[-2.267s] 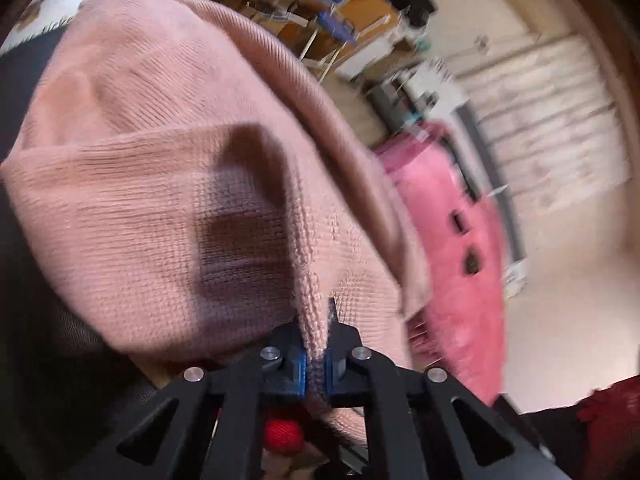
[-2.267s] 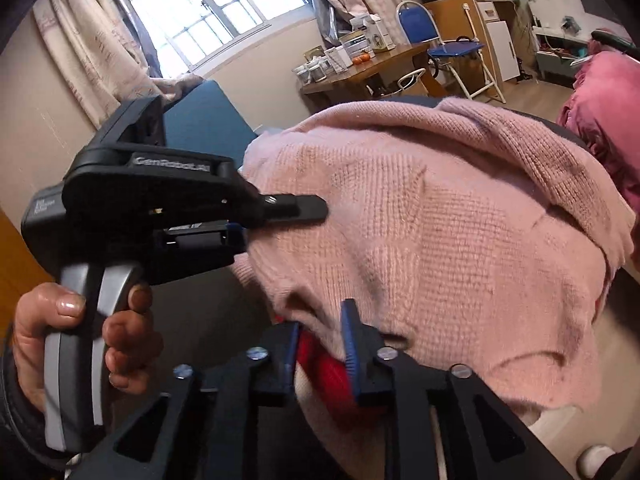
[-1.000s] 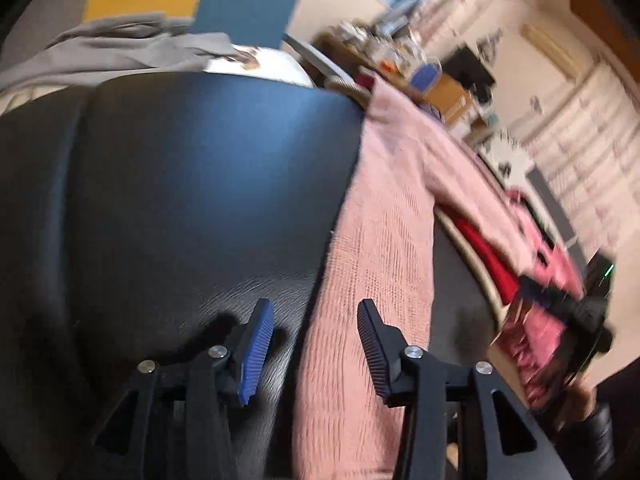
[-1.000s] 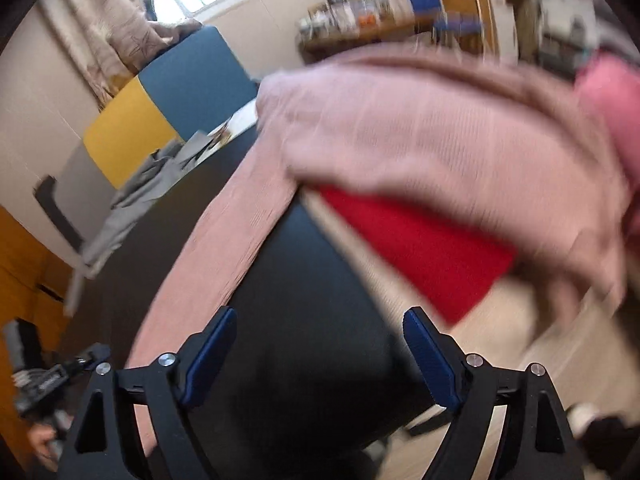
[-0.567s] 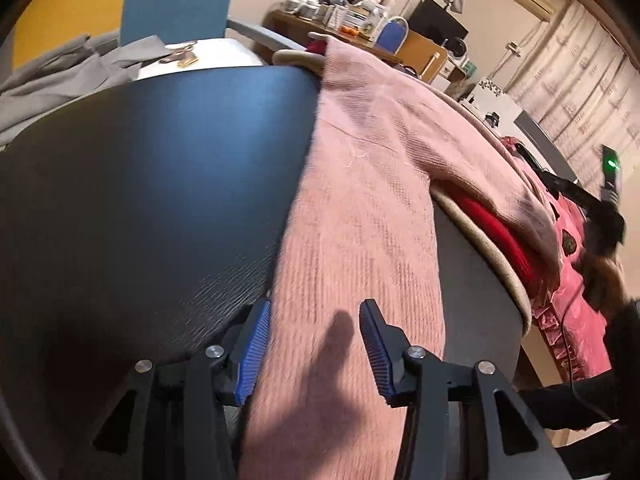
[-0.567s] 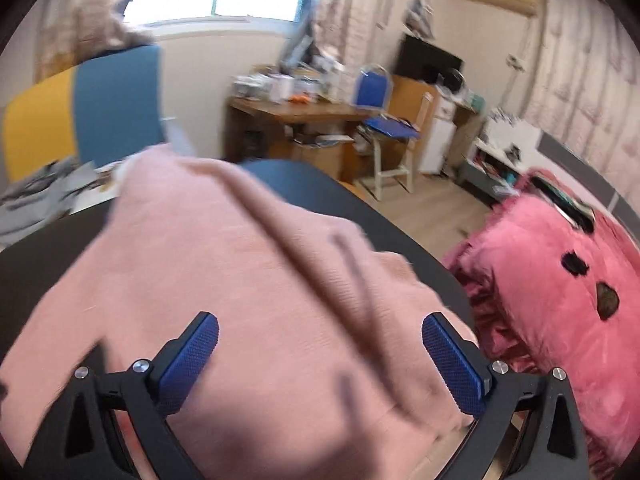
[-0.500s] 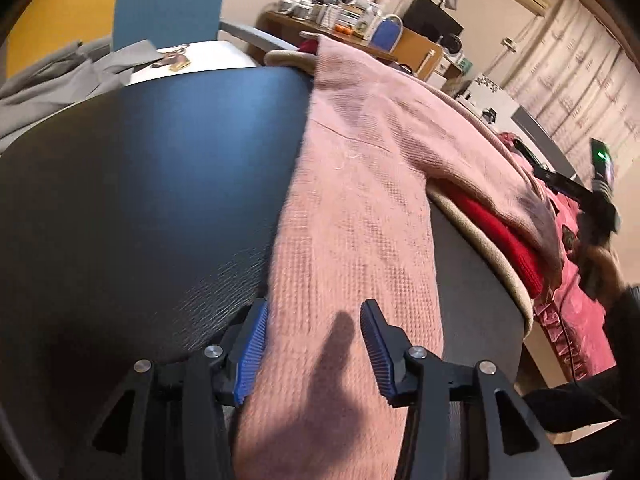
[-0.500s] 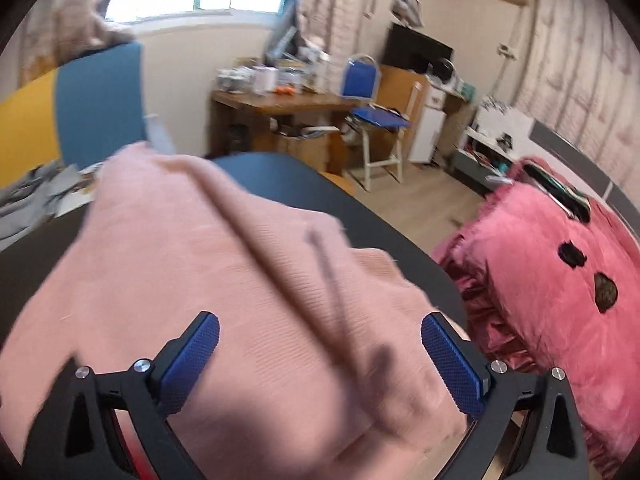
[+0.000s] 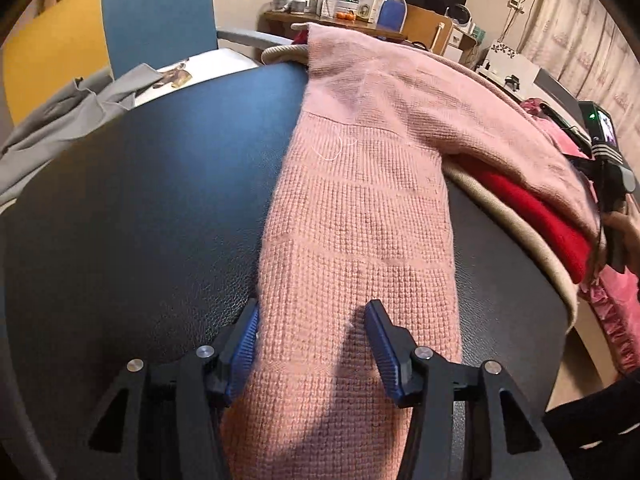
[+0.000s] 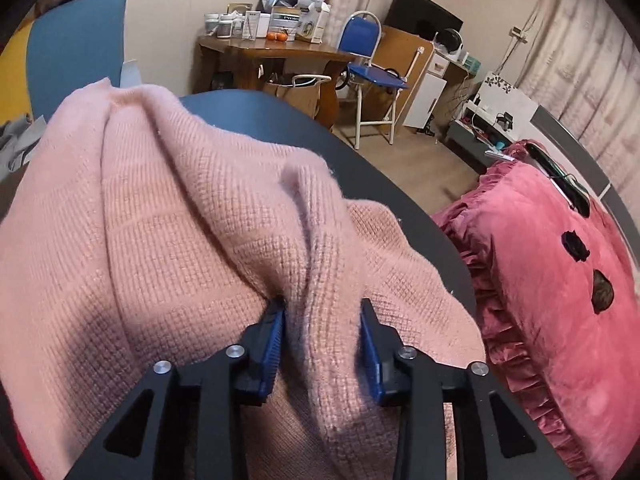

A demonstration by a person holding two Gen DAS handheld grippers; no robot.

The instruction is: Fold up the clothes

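A pink knit sweater (image 9: pixel 360 216) lies across the black round table (image 9: pixel 160 200), with one sleeve running toward the left wrist camera. My left gripper (image 9: pixel 312 344) straddles that sleeve near its end. Its jaws are closing, the flat knit lies between the blue pads, and no pinch shows. In the right wrist view the sweater body (image 10: pixel 180 220) is rumpled. My right gripper (image 10: pixel 320 340) is closing on a raised ridge of the knit, and the bunched fabric fills the gap and touches both pads.
A red garment (image 9: pixel 532 216) and a beige one (image 9: pixel 516 236) lie under the sweater at the table's right edge. A grey garment (image 9: pixel 72 120) lies at the far left by a blue and yellow chair (image 9: pixel 156 12). A pink bed (image 10: pixel 560 280) stands right of the table, and a wooden desk (image 10: pixel 272 48) behind it.
The right gripper's wide jaws came down on the sweater body and narrowed onto a gathered ridge. The left gripper slid a little along the sleeve and its jaws narrowed slightly.
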